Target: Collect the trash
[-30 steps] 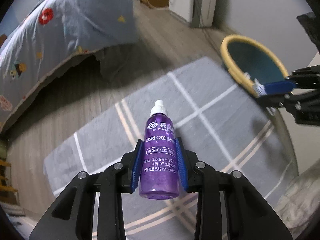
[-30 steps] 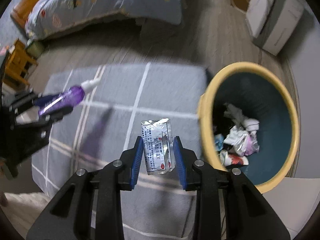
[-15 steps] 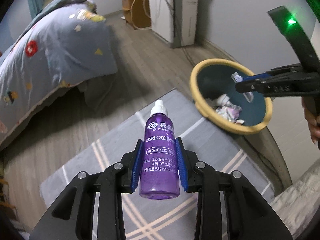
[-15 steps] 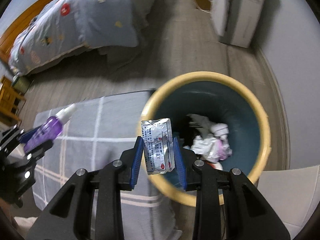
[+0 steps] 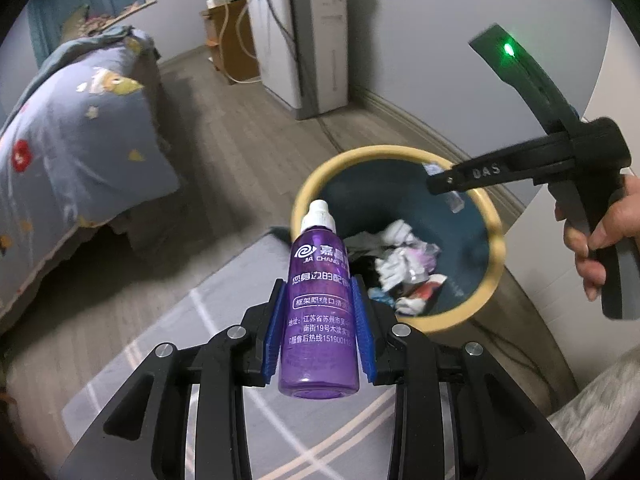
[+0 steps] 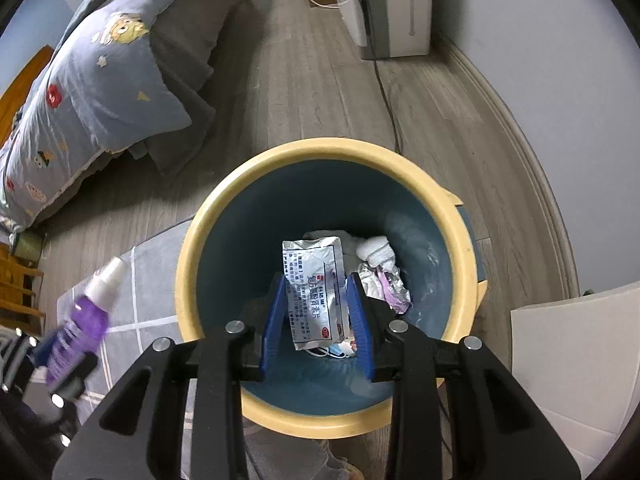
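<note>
My left gripper (image 5: 319, 322) is shut on a purple bottle (image 5: 320, 308) with a white cap, held upright above the grey rug, just left of the bin. The bottle also shows in the right wrist view (image 6: 86, 320). My right gripper (image 6: 316, 316) holds a silver foil sachet (image 6: 314, 288) between its blue pads, directly over the mouth of the yellow-rimmed blue trash bin (image 6: 188, 268). The jaws look slightly spread and the sachet tilts. In the left wrist view the right gripper (image 5: 444, 184) reaches over the bin (image 5: 304, 196), which holds crumpled tissues and wrappers.
A bed with a blue patterned quilt (image 5: 72, 148) stands to the left. A white appliance (image 5: 308, 40) and a cable (image 6: 386, 92) are by the far wall. A grey checked rug (image 5: 224, 300) lies under the left gripper. A white cabinet edge (image 6: 576, 360) stands at the right.
My right gripper has moved from beside the bin to over its middle with the sachet. My left gripper has moved with the bottle toward the bin.
</note>
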The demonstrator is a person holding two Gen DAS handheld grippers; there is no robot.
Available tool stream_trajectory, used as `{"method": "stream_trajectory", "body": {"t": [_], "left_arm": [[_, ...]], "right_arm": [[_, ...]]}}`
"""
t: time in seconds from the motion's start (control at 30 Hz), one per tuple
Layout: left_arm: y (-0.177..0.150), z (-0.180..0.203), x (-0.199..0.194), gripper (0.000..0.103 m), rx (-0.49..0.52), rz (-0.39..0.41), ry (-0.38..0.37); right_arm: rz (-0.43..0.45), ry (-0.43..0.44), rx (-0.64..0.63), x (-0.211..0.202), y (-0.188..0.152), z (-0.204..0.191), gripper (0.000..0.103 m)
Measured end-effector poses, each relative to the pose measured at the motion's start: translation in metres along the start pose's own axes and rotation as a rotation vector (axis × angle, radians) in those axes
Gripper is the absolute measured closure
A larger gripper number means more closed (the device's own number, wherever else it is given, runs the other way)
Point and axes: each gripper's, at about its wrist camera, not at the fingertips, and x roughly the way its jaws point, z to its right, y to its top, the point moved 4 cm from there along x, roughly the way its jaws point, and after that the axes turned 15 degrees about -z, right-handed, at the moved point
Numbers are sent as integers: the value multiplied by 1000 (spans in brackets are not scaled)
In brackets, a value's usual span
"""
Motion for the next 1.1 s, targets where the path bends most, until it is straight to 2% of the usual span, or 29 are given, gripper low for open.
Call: {"method": "stream_trajectory", "body": {"t": [0.23,0.47,0.67,0.73,0.8,0.97,1.03,1.1], "left_arm": [[15,24,22,70,17,-29,-31],[28,32,52,70,17,-65,-21],[38,31,71,70,26,-77,-4],[37,31,73,69,35,-76,3],[36,32,72,66,38,-74,4],[31,29,63,55,35,-61,5],[25,28,54,44,29,-52,3],[20,26,46,34,21,-47,3]], "right_arm": [[-28,12,56,11,1,20,72],[-71,30,105,27,2,36,72],[-80,55,98,35,6,33,71],[-84,58,83,37,8,30,66],[-83,52,72,36,7,28,49],[-91,54,60,32,4,25,43],[-84,44,54,26,3,25,38],[-62,24,52,16,-1,27,27]]}}
